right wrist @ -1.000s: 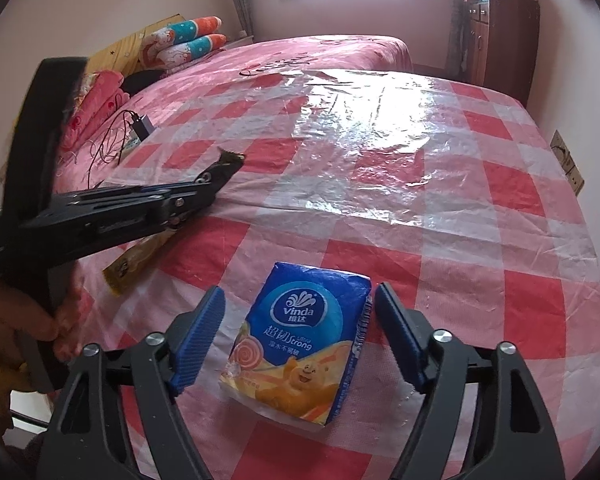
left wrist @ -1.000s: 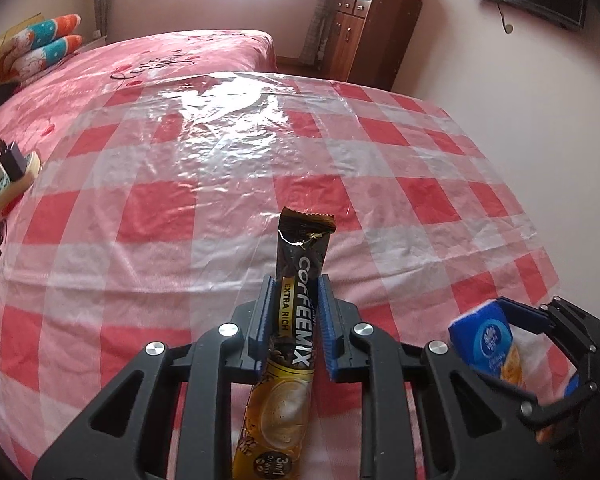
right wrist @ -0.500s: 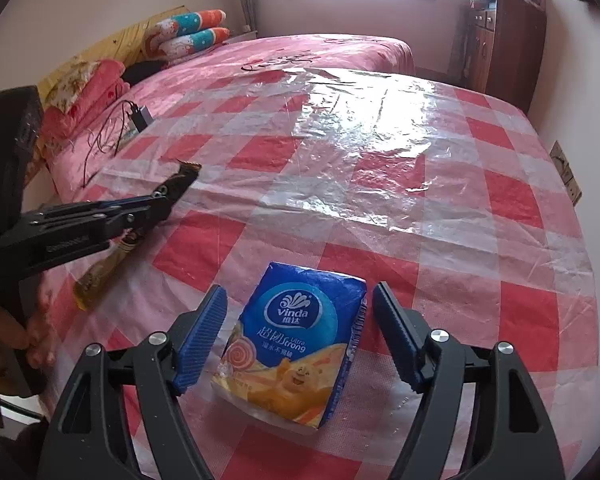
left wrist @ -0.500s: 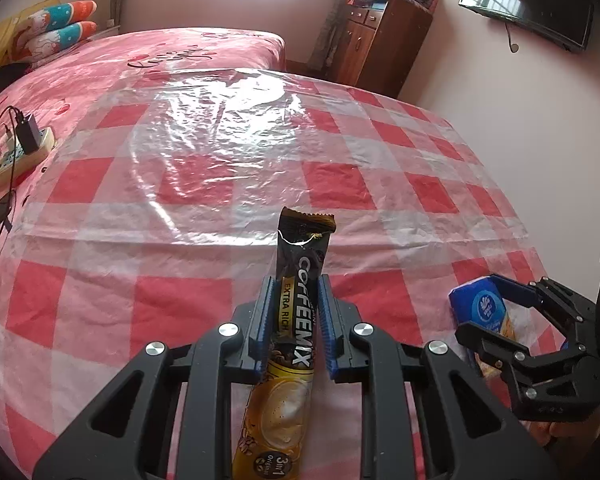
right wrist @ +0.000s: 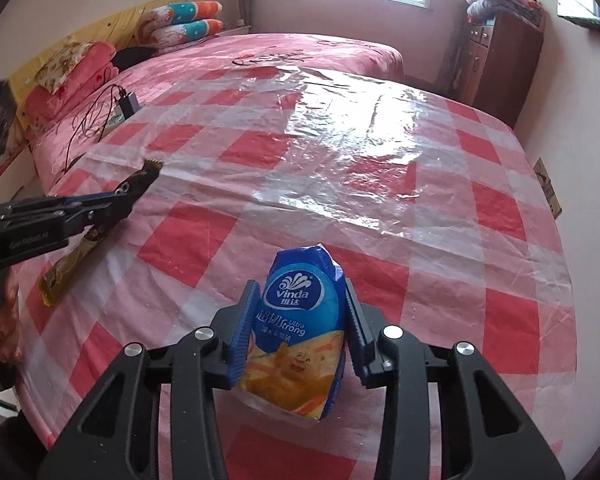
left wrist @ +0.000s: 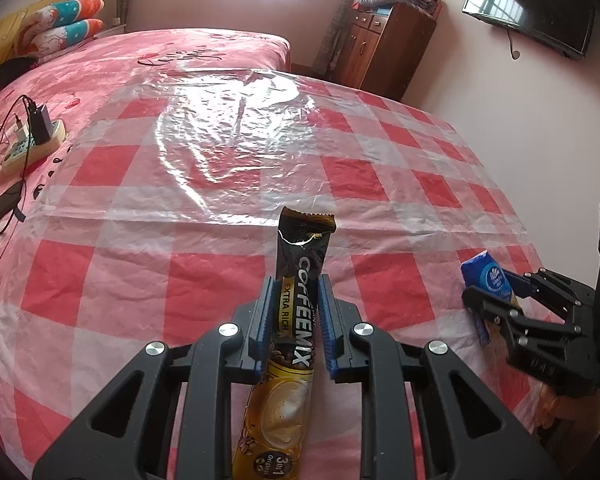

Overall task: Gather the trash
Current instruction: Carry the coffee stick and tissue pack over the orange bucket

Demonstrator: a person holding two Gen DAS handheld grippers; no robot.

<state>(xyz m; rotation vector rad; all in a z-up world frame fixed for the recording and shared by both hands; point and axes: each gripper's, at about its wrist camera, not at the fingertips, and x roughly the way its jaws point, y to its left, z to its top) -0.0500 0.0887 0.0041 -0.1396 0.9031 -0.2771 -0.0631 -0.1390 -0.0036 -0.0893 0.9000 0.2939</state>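
The left tool (left wrist: 296,312) gripped a sachet (left wrist: 296,320); the right tool (right wrist: 300,320) had just closed, squeezing a tissue pack (right wrist: 300,320).

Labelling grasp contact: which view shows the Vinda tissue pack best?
Right wrist view. The tissue pack sits front-on between the right gripper pads, which have just closed and squeeze its sides. Left wrist view shows only its blue top corner at the right edge, behind that gripper's fingers.
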